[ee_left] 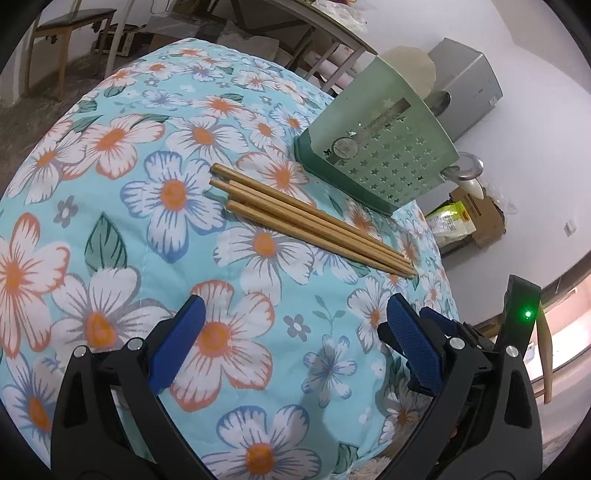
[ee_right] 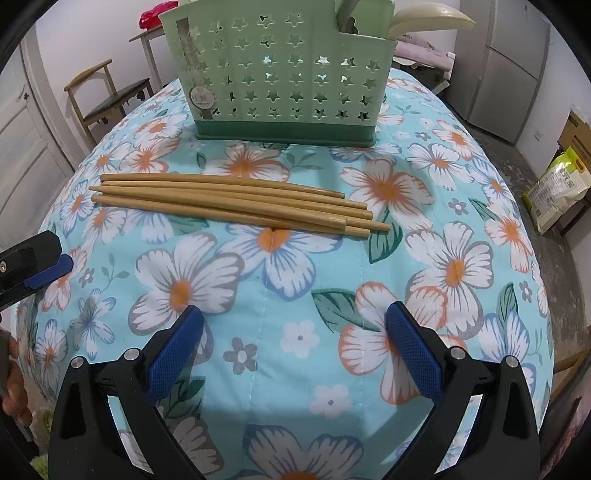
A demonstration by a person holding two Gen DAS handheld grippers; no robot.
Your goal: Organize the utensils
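Right now my right claw [ee_right: 294,325] is spread wide with nothing between its blue pads [ee_right: 413,347], hovering over the flowered cloth [ee_right: 258,369] that covers the tabletop. My left claw [ee_left: 295,317] is spread just as wide and equally empty, above the same cloth.

Taking the green utensil holder [ee_right: 280,74] as my landmark: the wooden chopsticks [ee_right: 236,203] lie flat on the cloth in a loose bundle just in front of its dark green base, between the holder and my right claw, running roughly parallel to its star-punched front wall. They touch one another but neither claw touches them. From my left wrist view the chopsticks [ee_left: 314,221] slant away beside the holder [ee_left: 380,144].

A pale spoon [ee_right: 428,20] stands in the holder's right-hand compartment, its bowl poking above the rim. Beyond the holder to the left stands a wooden chair [ee_right: 107,92].
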